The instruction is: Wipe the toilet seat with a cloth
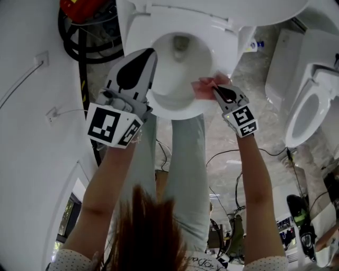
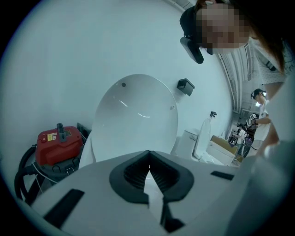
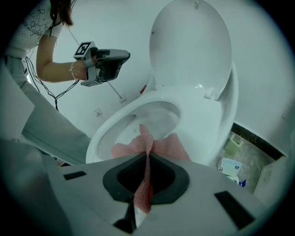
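Right tool [image 3: 147,156] clamps cloth [image 3: 167,145] on toilet seat [image 3: 205,115]; closed, empty left tool [image 1: 149,55] hides its edge.

The white oval seat [image 1: 180,109] lies flat on the bowl. The pink waffle-weave cloth [image 1: 201,89] sits bunched on its rim at 3 o'clock, pinched by the right gripper [image 1: 214,90].

Toilet seat [image 1: 225,45] rim free, lid [image 3: 191,46] raised (upright), vacuum [image 1: 79,8] at left
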Demonstrator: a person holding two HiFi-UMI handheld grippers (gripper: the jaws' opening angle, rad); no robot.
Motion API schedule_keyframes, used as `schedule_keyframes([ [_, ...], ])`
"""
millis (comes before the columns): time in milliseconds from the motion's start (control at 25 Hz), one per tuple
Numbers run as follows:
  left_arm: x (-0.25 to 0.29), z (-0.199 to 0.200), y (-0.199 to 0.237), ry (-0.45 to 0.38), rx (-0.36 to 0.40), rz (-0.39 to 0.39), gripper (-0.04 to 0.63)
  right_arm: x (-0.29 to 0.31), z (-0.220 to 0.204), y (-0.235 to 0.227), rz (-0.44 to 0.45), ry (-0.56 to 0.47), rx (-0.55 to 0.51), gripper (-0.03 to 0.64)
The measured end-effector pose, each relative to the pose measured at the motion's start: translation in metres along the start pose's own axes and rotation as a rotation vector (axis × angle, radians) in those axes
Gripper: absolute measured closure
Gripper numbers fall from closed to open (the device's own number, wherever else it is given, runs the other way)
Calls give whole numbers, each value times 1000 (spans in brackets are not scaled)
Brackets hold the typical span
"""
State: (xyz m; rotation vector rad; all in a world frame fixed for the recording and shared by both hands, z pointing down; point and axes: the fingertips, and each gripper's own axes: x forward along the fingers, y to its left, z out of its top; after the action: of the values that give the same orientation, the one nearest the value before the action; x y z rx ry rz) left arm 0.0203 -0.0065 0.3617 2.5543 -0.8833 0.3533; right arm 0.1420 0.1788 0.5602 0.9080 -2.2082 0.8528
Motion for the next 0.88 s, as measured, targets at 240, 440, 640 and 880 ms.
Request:
schedule_keyframes([
  [240, -5, -4, -4, -9, -4, 30, 597, 0, -5, 10, 77, 19, -30, 595],
  [440, -14, -5, -6, -19, -5, 59, 597, 1, -9, 21, 127, 36, -65, 595],
  [640, -21, -6, -9, -35, -10, 92, 597, 2, -16, 37, 194, 59, -112, 595],
  [880, -25, -4, -10, -46, -14, 121, 597, 3, -24, 52, 276, 94, -208, 595],
])
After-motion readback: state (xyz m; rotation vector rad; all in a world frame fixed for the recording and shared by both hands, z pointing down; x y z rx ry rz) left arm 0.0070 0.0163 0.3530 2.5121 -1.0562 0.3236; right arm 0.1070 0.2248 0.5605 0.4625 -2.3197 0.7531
